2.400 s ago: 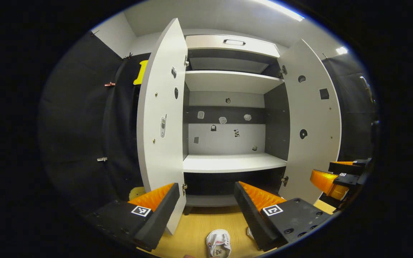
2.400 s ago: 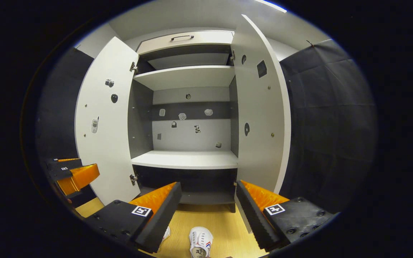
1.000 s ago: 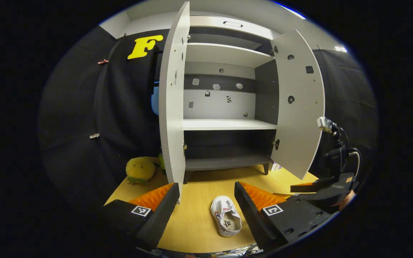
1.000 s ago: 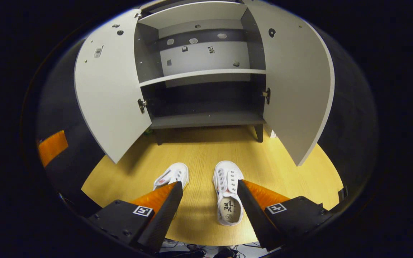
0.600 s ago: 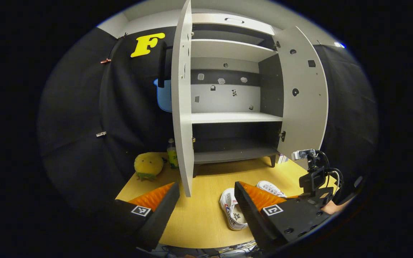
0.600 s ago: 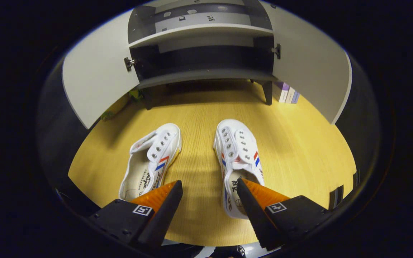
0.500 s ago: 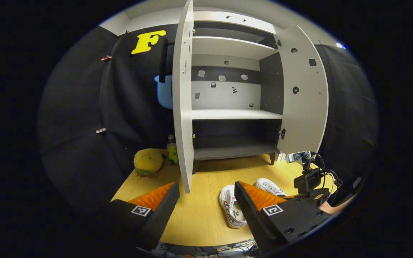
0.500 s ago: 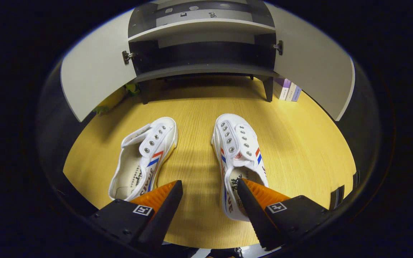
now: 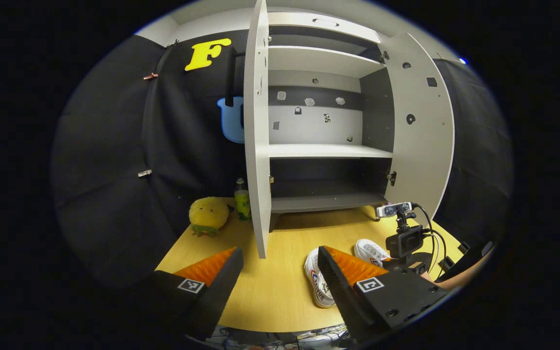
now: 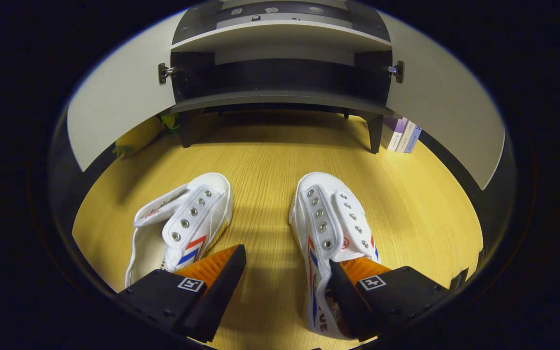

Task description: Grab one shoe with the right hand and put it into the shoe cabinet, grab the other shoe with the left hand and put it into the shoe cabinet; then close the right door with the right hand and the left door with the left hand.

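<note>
Step in hand: the first grab, judged from the layout. The right claw (image 10: 285, 272) is low over the right shoe (image 10: 331, 228), while both shoes lie on the worktop (image 10: 270, 160) and the shoe cabinet (image 9: 326, 126) holds none.

Right claw: apart. One finger sits inside the right shoe's heel opening at about 5 o'clock in the right gripper view; the other stands over bare wood between the two shoes. The shoe's inner side wall lies between the fingers, not yet pinched.

Left claw (image 9: 280, 272): apart and carrying nothing, held back from the cabinet front, with the worktop's near part below it.

Shoes: both white sneakers with red and blue side stripes, toes pointing at the cabinet. The left shoe (image 10: 183, 223) lies at 8 o'clock in the right gripper view, well apart from its mate.

Cabinet: left door (image 9: 256, 131) and right door (image 9: 423, 126) both swung wide; the low shelf (image 10: 280, 99) sits bare at 12 o'clock.

Next move calls for: pressing the fingers together on the heel-side wall, then lifting and carrying the shoe forward toward 12 o'clock between the doors.

Risk: soft canvas may fold or slip if the pinch is shallow.
</note>
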`<state>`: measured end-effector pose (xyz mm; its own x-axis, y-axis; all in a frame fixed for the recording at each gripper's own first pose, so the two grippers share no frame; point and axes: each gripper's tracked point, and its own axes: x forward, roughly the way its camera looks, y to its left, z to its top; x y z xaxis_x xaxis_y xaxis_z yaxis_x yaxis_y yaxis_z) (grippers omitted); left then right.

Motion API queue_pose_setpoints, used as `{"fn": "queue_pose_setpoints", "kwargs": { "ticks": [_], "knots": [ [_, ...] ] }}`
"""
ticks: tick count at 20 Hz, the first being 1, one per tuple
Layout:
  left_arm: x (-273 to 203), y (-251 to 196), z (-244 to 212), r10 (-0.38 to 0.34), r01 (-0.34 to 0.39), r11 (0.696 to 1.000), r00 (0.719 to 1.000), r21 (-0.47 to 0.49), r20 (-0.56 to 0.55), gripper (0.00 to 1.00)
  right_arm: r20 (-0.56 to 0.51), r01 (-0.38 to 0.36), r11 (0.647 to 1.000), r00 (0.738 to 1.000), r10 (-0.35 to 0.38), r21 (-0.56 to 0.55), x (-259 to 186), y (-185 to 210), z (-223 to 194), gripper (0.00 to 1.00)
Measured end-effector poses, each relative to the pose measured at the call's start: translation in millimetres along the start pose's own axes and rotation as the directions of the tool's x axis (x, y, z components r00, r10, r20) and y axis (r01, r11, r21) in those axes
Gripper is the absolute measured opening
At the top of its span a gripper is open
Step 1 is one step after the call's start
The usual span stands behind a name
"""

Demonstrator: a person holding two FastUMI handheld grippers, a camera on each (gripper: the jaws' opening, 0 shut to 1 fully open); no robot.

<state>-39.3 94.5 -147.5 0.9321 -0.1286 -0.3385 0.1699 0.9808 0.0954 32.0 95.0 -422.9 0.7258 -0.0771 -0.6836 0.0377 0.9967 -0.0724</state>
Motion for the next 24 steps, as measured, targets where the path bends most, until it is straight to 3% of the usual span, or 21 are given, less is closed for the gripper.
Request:
{"fn": "queue_pose_setpoints", "kwargs": {
  "ticks": [2,3,6,9,10,13,17,20,24],
  "knots": [
    [1,-5,-2,-0.002,0.002,1.0,1.0,0.001,-0.007,0.97,0.0,0.034,0.999,0.999,-0.034,0.009,5,-10,6,0.93],
    [2,-8,-2,-0.004,0.004,1.0,1.0,0.002,-0.009,0.97,0.0,0.052,0.998,0.999,-0.052,0.017,8,-18,9,0.8],
    [3,-18,-3,-0.009,0.009,1.0,1.0,0.007,-0.009,0.97,-0.032,0.046,0.997,0.999,-0.044,0.054,13,-25,9,0.24],
    [6,-29,-3,-0.019,0.019,1.0,1.0,0.01,-0.012,0.97,-0.071,-0.01,0.998,0.997,0.014,0.057,13,-19,5,0.22],
    [6,-32,-3,-0.023,0.023,1.0,1.0,0.009,-0.012,0.97,-0.066,-0.017,0.997,0.998,0.022,0.071,12,-20,9,0.13],
    [9,-38,1,-0.026,0.026,1.0,1.0,0.007,-0.008,0.97,-0.08,-0.045,0.992,0.995,0.054,0.117,15,-19,8,0.07],
    [10,-38,8,-0.004,0.004,1.0,1.0,0.013,0.012,0.97,-0.088,-0.062,0.995,0.994,0.069,0.077,10,-21,13,0.05],
    [9,-38,6,0.007,-0.007,1.0,1.0,0.006,0.009,0.97,-0.05,-0.127,0.99,0.99,0.131,0.067,-5,-14,31,0.05],
    [6,-37,10,0.01,-0.01,0.999,1.0,0.036,0.015,0.97,0.02,-0.143,0.99,0.99,0.143,0.016,-40,-14,61,0.05]
  ]
}}
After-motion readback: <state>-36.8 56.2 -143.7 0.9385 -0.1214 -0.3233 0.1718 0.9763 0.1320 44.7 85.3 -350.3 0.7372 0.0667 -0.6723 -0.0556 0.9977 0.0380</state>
